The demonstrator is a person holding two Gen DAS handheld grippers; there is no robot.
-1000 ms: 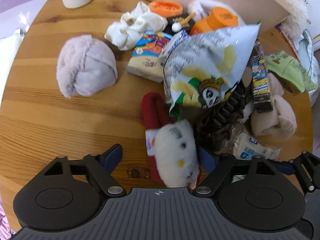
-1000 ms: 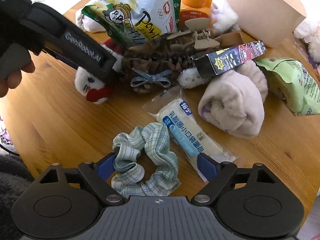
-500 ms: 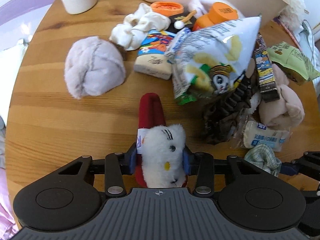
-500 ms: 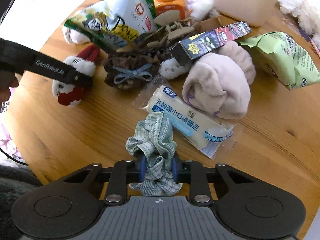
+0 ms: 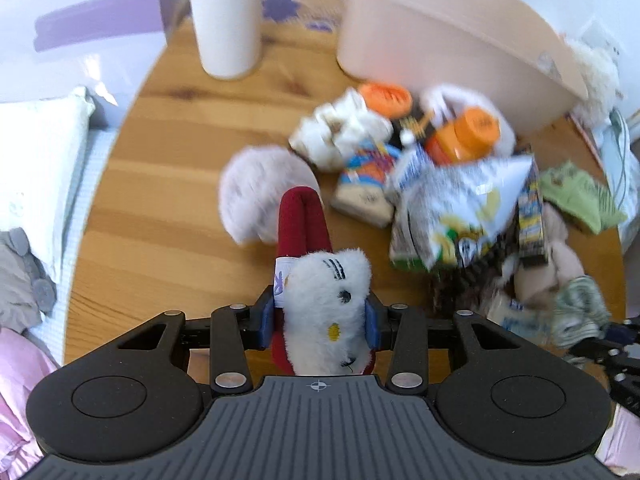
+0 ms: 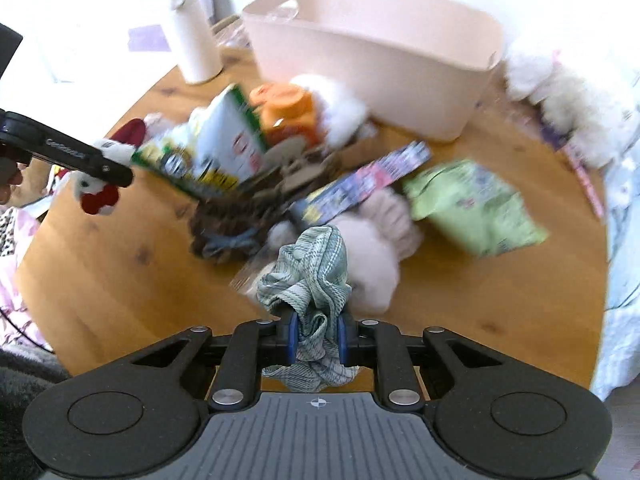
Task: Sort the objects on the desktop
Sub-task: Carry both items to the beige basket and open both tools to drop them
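Here, above a cluttered wooden table, the left gripper clamps a white plush toy and the right gripper pinches a green checked scrunchie. Best to carry each steadily over the pink bin before letting go.

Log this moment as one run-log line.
left gripper: shut on white-and-red plush toy | right gripper: shut on green plaid fabric scrunchie | both lifted

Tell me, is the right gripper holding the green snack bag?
No, the right gripper is shut on the green checked scrunchie, while the green snack bag lies apart on the table.
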